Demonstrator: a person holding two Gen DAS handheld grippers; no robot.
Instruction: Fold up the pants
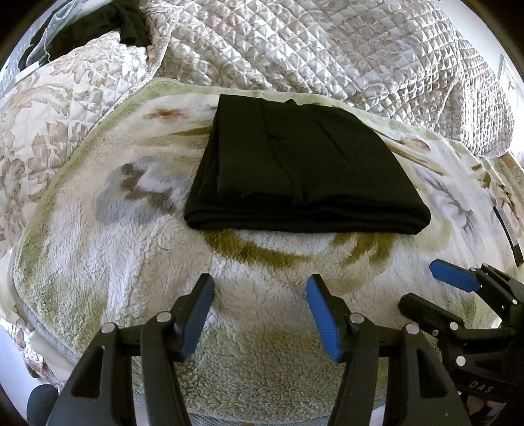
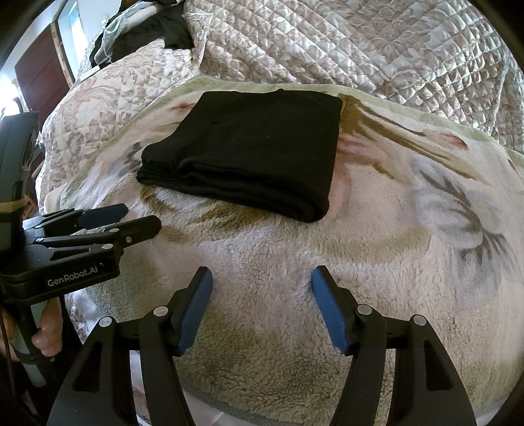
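The black pants [image 1: 294, 167] lie folded in a compact rectangle on a fluffy floral blanket [image 1: 137, 255]; they also show in the right wrist view [image 2: 249, 160]. My left gripper [image 1: 260, 288] is open and empty, hovering over the blanket a short way in front of the pants' near edge. My right gripper [image 2: 262, 281] is open and empty too, in front and to the right of the pants. In the left wrist view the right gripper [image 1: 422, 281] shows at lower right. In the right wrist view the left gripper [image 2: 144, 218] shows at left.
A quilted floral bedspread [image 1: 360, 49] is bunched behind the blanket. A pile of dark and sheer clothing [image 1: 108, 23] lies at the far left of the bed. A dark red door [image 2: 42, 78] stands beyond the bed at left.
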